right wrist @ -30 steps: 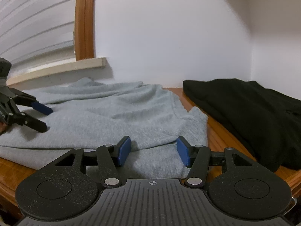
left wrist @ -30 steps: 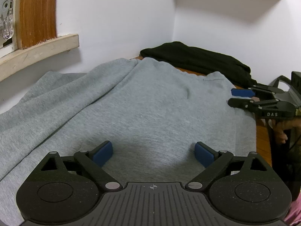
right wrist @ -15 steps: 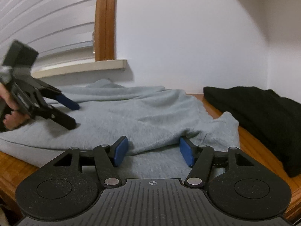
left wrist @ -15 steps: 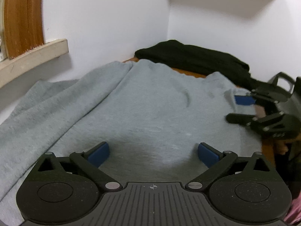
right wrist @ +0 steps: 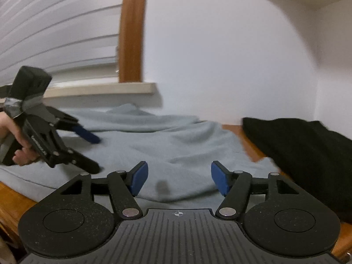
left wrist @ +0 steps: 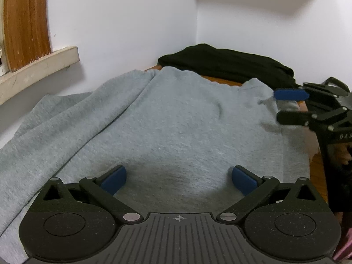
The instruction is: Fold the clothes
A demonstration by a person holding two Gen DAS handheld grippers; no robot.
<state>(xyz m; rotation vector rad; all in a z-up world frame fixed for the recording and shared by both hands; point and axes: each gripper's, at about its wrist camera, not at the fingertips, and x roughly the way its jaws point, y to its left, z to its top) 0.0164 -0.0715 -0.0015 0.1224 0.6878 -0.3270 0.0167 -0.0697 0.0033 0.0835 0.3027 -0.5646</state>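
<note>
Your left gripper point(left wrist: 179, 177) has its jaws spread as wide as they go, a touch wider than a second ago, with only the flat grey sweatshirt point(left wrist: 167, 127) showing between the blue pads point(left wrist: 114, 179) and nothing pinched. The sweatshirt lies spread over the wooden table point(right wrist: 13, 200), one sleeve trailing off toward 9 o'clock under the window sill point(left wrist: 37, 66). The black garment point(left wrist: 228, 66) sits piled against the wall at 1 o'clock, just beyond the sweatshirt's far edge. Your right gripper point(right wrist: 179, 179) is also parted, about halfway and a little wider than a second ago; the sweatshirt's near edge lies below and between its fingers, but they do not press on it. Since the earlier frame, that gripper has turned so that the window frame point(right wrist: 132, 30) and your left hand point(right wrist: 18, 140) have slid further into its view, at about 9 o'clock. In the left view it now reaches in from 3 o'clock over the sweatshirt's corner, slightly farther up than before.
</note>
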